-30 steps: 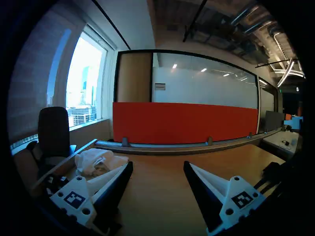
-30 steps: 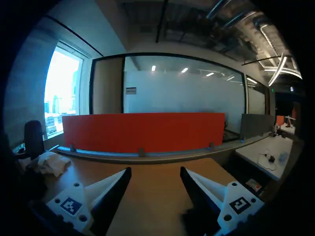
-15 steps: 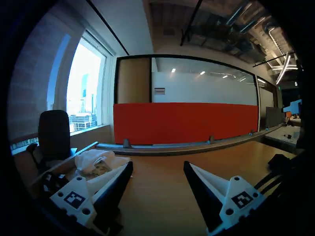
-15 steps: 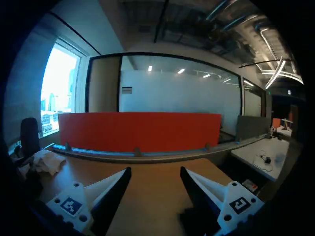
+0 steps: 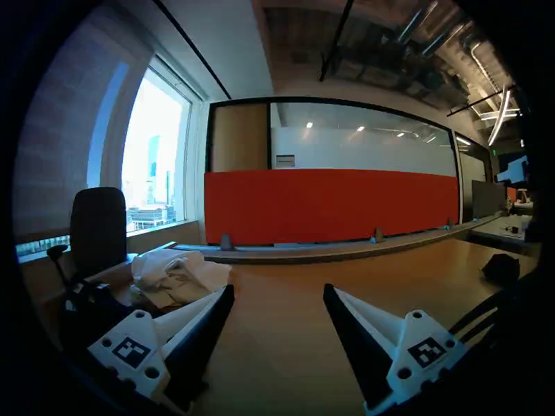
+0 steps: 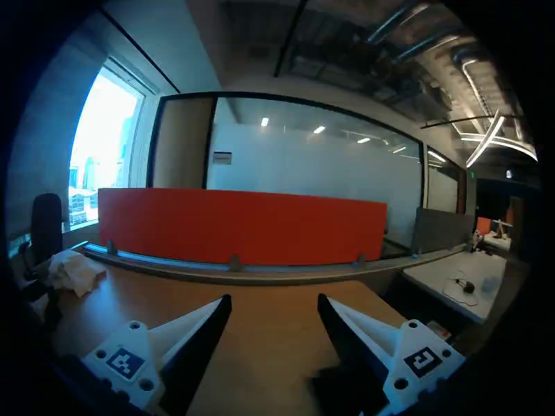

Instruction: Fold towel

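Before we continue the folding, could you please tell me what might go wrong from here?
1. The crumpled white towel is a bunched heap, so the left gripper, jaws open, may pinch several layers instead of one corner.
2. It apparently lies near the left edge of the wooden desk, by the black office chair; a pull could drag it off.

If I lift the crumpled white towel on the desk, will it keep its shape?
Probably not: the towel lies in soft, loose folds on the wooden desk, so it should hang limp. It looks like thin cloth, so it is likely light. Pushed, it would probably bunch up rather than slide whole.
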